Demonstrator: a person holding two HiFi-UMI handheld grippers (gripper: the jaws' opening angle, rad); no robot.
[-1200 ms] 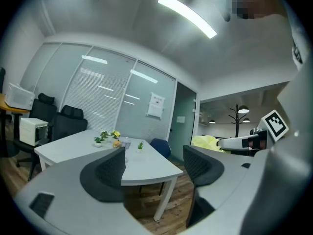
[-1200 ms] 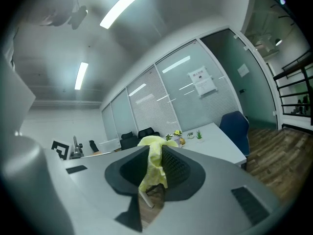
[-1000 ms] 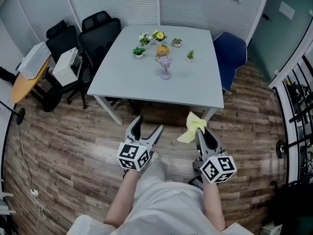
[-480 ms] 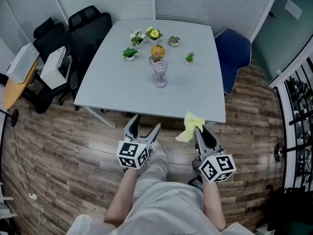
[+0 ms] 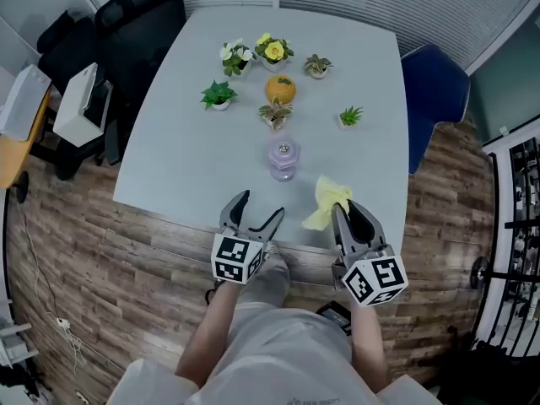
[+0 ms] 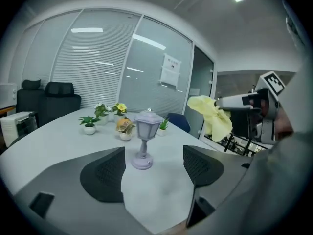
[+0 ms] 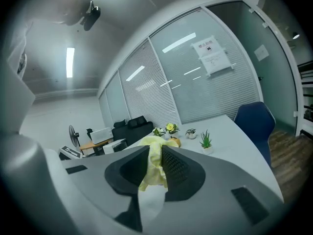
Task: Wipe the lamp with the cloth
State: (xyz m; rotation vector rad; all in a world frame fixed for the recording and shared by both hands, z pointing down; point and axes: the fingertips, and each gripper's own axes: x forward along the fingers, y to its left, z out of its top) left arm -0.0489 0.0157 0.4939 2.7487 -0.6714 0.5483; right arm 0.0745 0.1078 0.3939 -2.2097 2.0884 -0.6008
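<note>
A small lilac lantern-shaped lamp (image 5: 283,159) stands upright on the grey table (image 5: 186,150), near its front edge. In the left gripper view the lamp (image 6: 144,137) sits straight ahead between the jaws. My left gripper (image 5: 256,215) is open and empty, hovering over the table's front edge just short of the lamp. My right gripper (image 5: 348,211) is shut on a yellow cloth (image 5: 327,202), which hangs from its tips to the right of the lamp. The cloth (image 7: 153,168) fills the gap between the right jaws.
Several small potted plants (image 5: 218,95) and an orange ornament (image 5: 281,89) stand behind the lamp. Black office chairs (image 5: 126,24) and a white printer (image 5: 78,104) are at the left. A blue chair (image 5: 439,83) stands at the table's right side. The floor is wood.
The person has stepped up to the table. Both grippers now reach over its front edge, and the lamp is much closer. The cloth stays held in the right gripper.
</note>
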